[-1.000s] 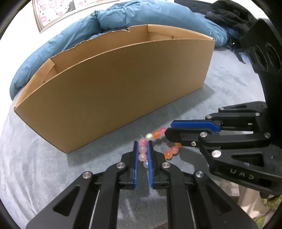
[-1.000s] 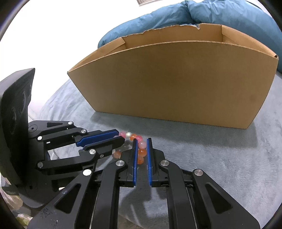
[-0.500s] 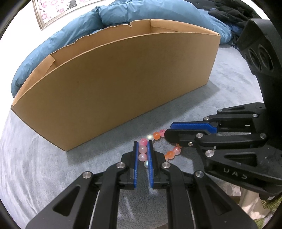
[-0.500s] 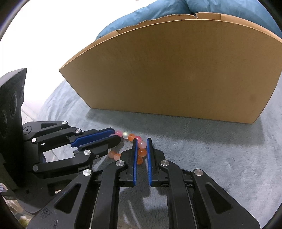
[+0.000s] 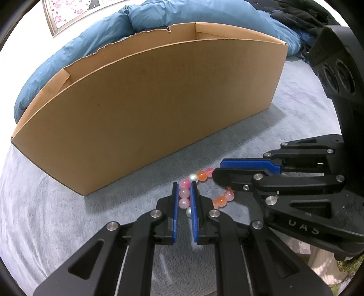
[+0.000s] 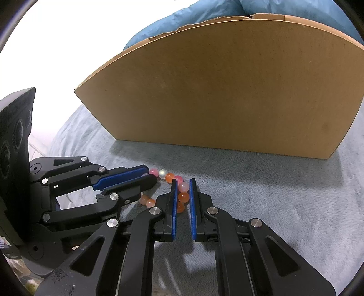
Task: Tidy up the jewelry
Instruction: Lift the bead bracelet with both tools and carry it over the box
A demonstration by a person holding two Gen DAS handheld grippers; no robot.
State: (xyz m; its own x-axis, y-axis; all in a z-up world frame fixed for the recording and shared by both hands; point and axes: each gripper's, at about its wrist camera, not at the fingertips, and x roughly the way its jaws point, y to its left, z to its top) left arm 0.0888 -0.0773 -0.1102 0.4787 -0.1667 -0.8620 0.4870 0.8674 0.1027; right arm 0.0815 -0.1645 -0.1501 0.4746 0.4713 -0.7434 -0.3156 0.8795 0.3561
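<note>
Left wrist view:
Left gripper (image 5: pixel 184 189): its blue pads are closed onto the bead bracelet (image 5: pixel 201 175), with three pink beads lined up between them and a pale bead lower in the gap.
Right gripper (image 5: pixel 218 170): comes in from the right, pinched nearly together on the far side of the bracelet's loop; the beads at its tips are hidden by the lower finger.
Bead bracelet: lies low over the grey blanket (image 5: pixel 56 216), just in front of the cardboard box (image 5: pixel 147 109), strung between the two grippers; pink, white and orange beads arc from one to the other.
Cardboard box: open-topped, with a torn rear edge; it stands on the blanket, and its long front wall faces the grippers.
Behind the box: a blue duvet (image 5: pixel 159 16) is bunched along the far edge of the blanket, and dark clothing (image 5: pixel 302 13) lies toward the far right corner.

Right wrist view:
Right gripper (image 6: pixel 183 185): pads clamped on the bracelet (image 6: pixel 169 177), with a pale pink bead and two orange beads in the narrow gap.
Left gripper (image 6: pixel 150 174): reaches in from the left, drawn together on the bracelet's pink end.
Bracelet: sits close to the box's (image 6: pixel 227 91) front wall, near its left corner, and loops back between the grippers.
Blanket (image 6: pixel 284 193): grey and plush.
</note>
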